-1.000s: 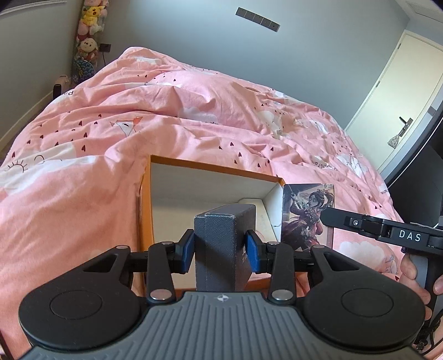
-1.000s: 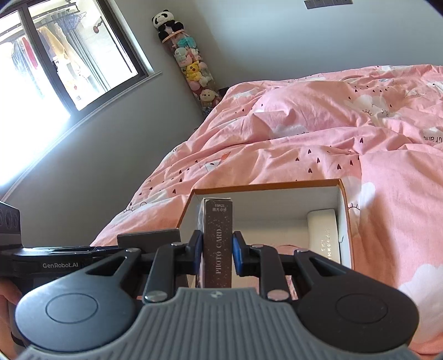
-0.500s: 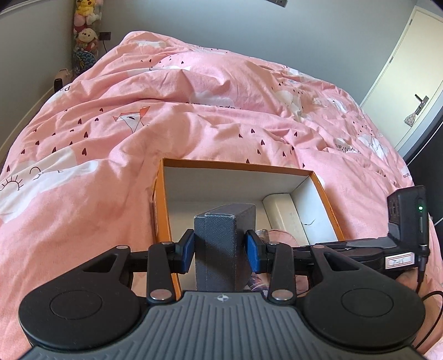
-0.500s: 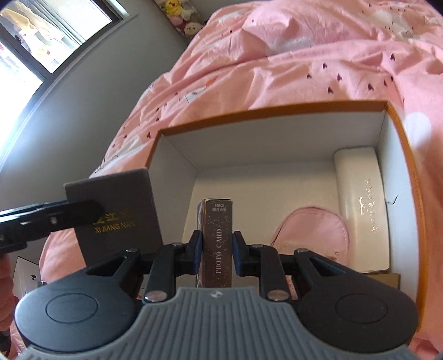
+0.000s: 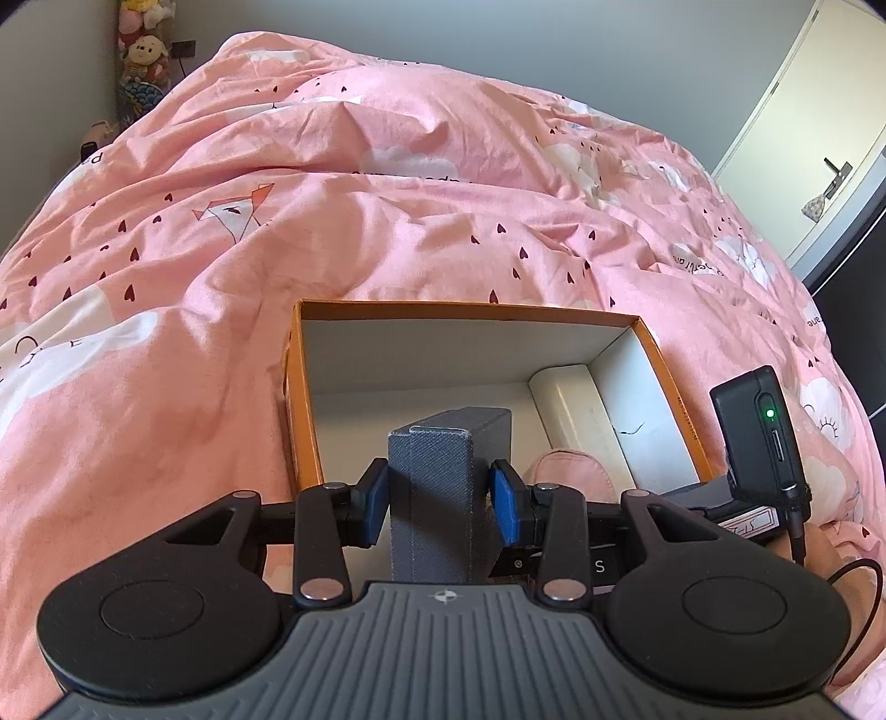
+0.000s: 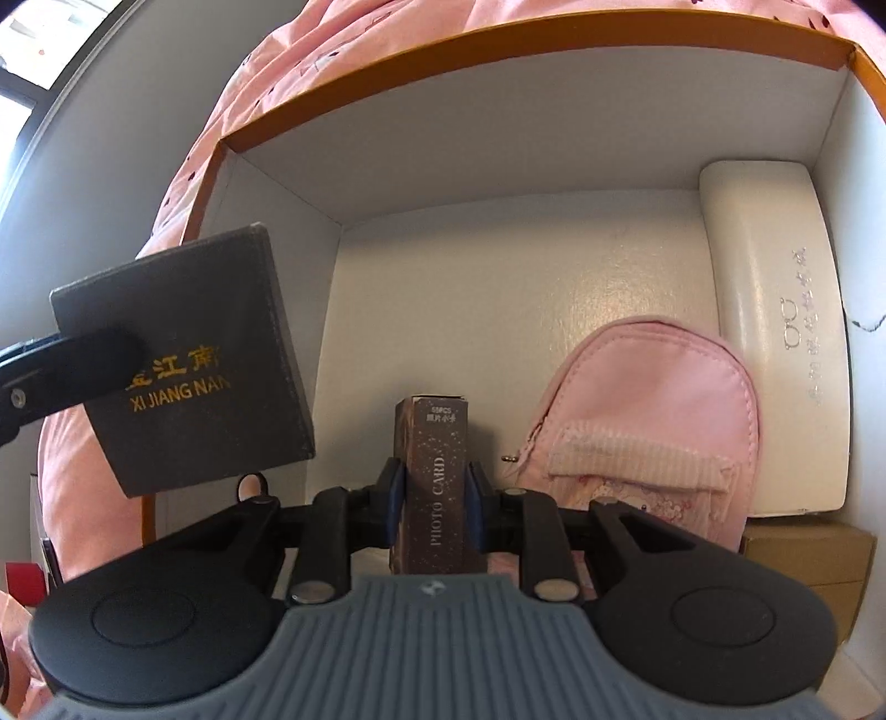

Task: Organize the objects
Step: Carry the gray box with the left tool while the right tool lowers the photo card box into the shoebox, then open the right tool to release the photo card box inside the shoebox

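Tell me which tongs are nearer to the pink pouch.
Right. The right tongs hold the card box low inside the orange box, beside the pink pouch. The left tongs sit higher, near its left wall.

left tongs (image 5: 437, 493): black arms, blue pads, silver rivets | right tongs (image 6: 431, 487): same, grey ribbed base

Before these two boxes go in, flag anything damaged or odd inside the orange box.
One small dark scuff or crack marks the right inner wall of the orange box, beside the white glasses case. Nothing else stands out.
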{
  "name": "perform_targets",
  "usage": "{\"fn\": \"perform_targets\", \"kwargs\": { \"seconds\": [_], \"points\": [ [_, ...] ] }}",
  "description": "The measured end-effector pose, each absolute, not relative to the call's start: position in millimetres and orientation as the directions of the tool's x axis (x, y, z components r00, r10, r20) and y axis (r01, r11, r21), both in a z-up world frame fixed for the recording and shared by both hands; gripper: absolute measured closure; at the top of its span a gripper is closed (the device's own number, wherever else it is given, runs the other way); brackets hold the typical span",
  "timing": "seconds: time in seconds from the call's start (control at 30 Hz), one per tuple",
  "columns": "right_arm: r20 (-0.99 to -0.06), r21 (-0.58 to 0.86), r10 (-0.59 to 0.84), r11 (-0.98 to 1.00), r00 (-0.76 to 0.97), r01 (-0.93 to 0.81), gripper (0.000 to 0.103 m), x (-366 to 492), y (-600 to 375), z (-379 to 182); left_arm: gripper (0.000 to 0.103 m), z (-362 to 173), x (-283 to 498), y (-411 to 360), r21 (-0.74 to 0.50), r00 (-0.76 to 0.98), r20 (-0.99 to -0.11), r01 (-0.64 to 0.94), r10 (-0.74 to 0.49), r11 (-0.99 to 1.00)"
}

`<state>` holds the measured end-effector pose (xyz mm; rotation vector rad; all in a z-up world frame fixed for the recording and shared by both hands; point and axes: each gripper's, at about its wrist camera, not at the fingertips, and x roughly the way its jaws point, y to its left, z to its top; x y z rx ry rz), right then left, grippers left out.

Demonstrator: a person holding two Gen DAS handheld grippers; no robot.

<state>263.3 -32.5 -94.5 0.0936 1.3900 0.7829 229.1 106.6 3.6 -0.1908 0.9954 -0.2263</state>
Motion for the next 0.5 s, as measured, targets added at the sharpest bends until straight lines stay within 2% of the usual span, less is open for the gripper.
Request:
{"fn": "perform_targets", "kwargs": {
  "seconds": [0.3,0.5],
  "points": [
    [-0.896,0.360,0.444,0.749,0.018,-0.557,0.071,249.4,-20.9,-80.3,0.059,-4.2,232.5,102.3,-0.266,0.498,-0.818,0.114,-0.287,0.957],
    [-0.886,0.325,0.457,0.734,0.080,-0.596,0.069,243.1,-27.6,-55.0,0.059,-8.2,235.2,101.6,-0.292,0.466,-0.828,0.114,-0.311,0.950]
  ]
}}
